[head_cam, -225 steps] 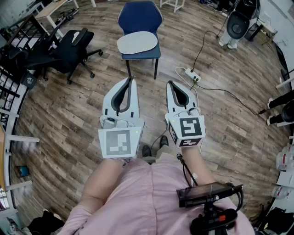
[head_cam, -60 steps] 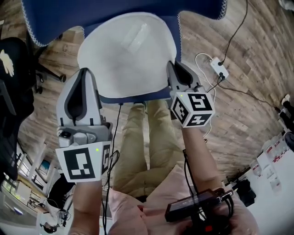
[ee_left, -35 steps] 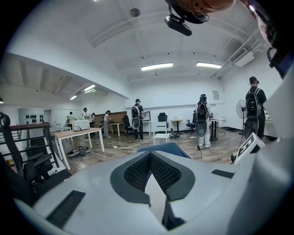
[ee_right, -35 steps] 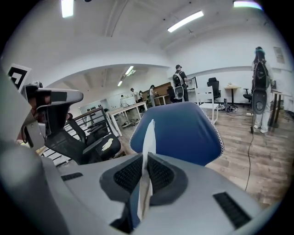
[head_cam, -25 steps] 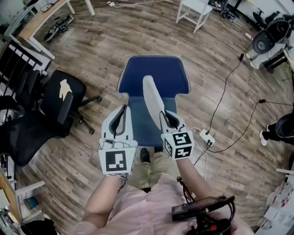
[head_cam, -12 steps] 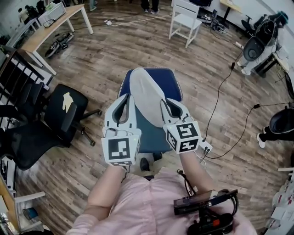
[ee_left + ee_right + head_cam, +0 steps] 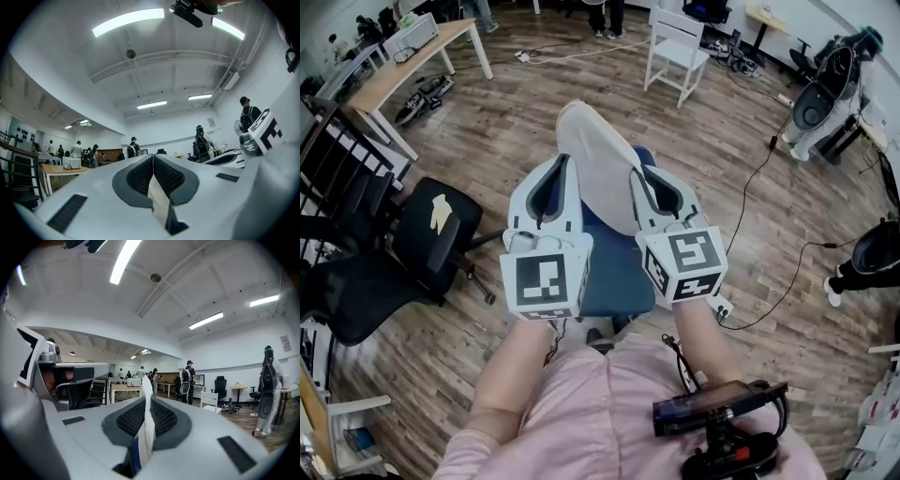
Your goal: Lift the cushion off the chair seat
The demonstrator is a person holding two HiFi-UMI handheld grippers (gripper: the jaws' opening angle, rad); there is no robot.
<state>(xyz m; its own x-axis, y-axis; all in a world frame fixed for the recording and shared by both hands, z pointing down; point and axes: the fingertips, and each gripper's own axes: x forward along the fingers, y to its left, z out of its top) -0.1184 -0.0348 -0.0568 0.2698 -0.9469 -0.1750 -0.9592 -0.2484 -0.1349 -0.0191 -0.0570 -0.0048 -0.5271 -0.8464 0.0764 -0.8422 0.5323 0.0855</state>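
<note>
Both claws are clenched on the cushion (image 7: 598,173): the right gripper (image 7: 637,176) pinches its right edge, and the left gripper (image 7: 562,161) holds a pale sliver at its left edge. The cushion hangs tilted above the blue chair seat (image 7: 617,272), higher than half a second earlier

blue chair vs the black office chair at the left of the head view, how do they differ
Colour: the blue chair is blue, while the black office chair is black with a pale mark on its seat.
Place: the blue chair stands straight ahead, partly hidden behind the raised cushion; the black office chair stands off to the left, in plain view.
Both stand on the wood floor.
</note>
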